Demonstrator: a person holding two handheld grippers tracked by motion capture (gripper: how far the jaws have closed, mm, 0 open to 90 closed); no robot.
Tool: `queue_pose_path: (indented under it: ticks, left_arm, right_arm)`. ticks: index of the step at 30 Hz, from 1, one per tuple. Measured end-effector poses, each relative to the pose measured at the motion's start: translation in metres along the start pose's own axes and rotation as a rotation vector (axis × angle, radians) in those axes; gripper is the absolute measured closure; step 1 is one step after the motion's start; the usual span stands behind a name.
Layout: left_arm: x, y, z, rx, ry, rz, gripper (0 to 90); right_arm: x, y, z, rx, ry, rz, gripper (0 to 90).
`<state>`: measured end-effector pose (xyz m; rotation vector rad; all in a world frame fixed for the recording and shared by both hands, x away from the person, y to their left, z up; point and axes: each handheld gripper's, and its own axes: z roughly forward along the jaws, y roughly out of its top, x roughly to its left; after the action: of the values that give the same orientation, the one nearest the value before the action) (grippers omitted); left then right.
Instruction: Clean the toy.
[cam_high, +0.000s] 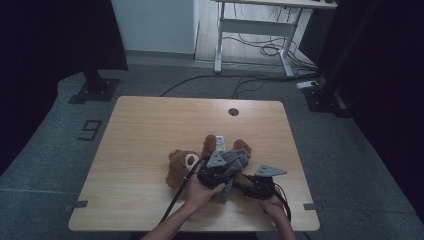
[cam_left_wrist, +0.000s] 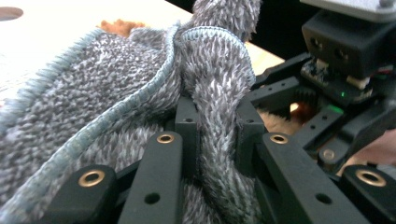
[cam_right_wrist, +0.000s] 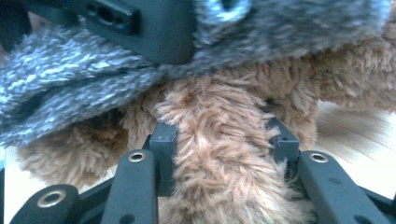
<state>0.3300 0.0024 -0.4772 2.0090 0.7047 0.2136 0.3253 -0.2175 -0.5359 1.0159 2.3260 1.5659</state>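
A brown teddy bear (cam_high: 181, 165) lies on its back on the wooden table (cam_high: 145, 135), partly under a grey fuzzy garment (cam_high: 235, 159). My left gripper (cam_high: 220, 176) is over the bear's middle, shut on a bunched fold of the grey garment (cam_left_wrist: 219, 116), which stands squeezed between its pads. To its right my right gripper (cam_high: 250, 186) is shut on a brown furry limb of the bear (cam_right_wrist: 219, 154), the fur pinched between both pads. In the right gripper view the grey garment (cam_right_wrist: 70, 84) drapes above the limb. The left gripper view also takes in the right gripper's black body (cam_left_wrist: 345, 51).
A round cable hole (cam_high: 233, 111) sits near the table's far edge. A white desk frame (cam_high: 250, 30) and loose cables (cam_high: 260, 47) stand on the floor beyond. A black stand base (cam_high: 95, 90) is off the far left corner.
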Motion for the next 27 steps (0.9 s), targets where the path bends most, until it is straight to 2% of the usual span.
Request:
queue_pose_path:
  ticks: [1, 4, 8, 10, 11, 12, 13, 14, 16, 19, 20, 21, 24, 27]
  left_arm:
    - [0.000, 0.000, 0.000, 0.000, 0.000, 0.000, 76.7]
    - [0.001, -0.002, -0.011, -0.005, 0.045, 0.032, 77.2]
    - [0.012, -0.008, -0.031, -0.018, 0.104, 0.033, 77.3]
    - [0.026, -0.015, -0.047, -0.022, 0.152, 0.008, 77.3]
    - [0.026, -0.015, -0.047, -0.022, 0.152, 0.008, 77.3]
    - [0.038, -0.022, -0.061, -0.040, 0.140, -0.032, 77.5]
    - [0.038, -0.022, -0.061, -0.040, 0.140, -0.032, 77.6]
    - [0.041, -0.025, -0.066, -0.051, 0.129, -0.045, 77.7]
    - [0.042, -0.027, -0.075, -0.072, 0.129, -0.046, 77.6]
    - [0.044, -0.028, -0.090, -0.115, 0.154, -0.043, 77.6]
    - [0.051, -0.028, -0.103, -0.139, 0.181, -0.059, 77.5]
    - [0.051, -0.028, -0.103, -0.139, 0.181, -0.059, 77.5]
    - [0.066, -0.033, -0.118, -0.135, 0.243, -0.086, 77.5]
    - [0.082, -0.047, -0.122, -0.103, 0.251, -0.129, 77.4]
  right_arm:
    - [0.000, 0.000, 0.000, 0.000, 0.000, 0.000, 57.3]
    - [0.001, 0.000, -0.001, -0.003, -0.008, 0.005, 57.6]
    - [0.000, -0.001, -0.002, -0.007, -0.005, 0.014, 57.8]
    - [-0.001, -0.002, -0.002, -0.011, -0.001, 0.021, 57.8]
    - [-0.001, -0.002, -0.002, -0.011, -0.001, 0.021, 57.8]
    - [-0.001, -0.003, -0.002, -0.013, 0.003, 0.024, 57.8]
    - [-0.001, -0.003, -0.002, -0.013, 0.003, 0.024, 57.8]
    - [0.000, -0.003, -0.001, -0.015, 0.007, 0.023, 57.8]
    - [0.001, -0.002, 0.000, -0.013, 0.003, 0.021, 57.9]
    - [0.001, -0.002, 0.000, -0.016, -0.001, 0.030, 58.0]
    - [0.001, -0.003, 0.000, -0.019, -0.002, 0.035, 58.1]
    - [0.000, -0.003, 0.000, -0.018, -0.001, 0.035, 58.1]
    - [0.000, -0.003, 0.000, -0.019, 0.001, 0.036, 58.1]
    - [-0.001, -0.004, 0.000, -0.018, 0.007, 0.037, 58.1]
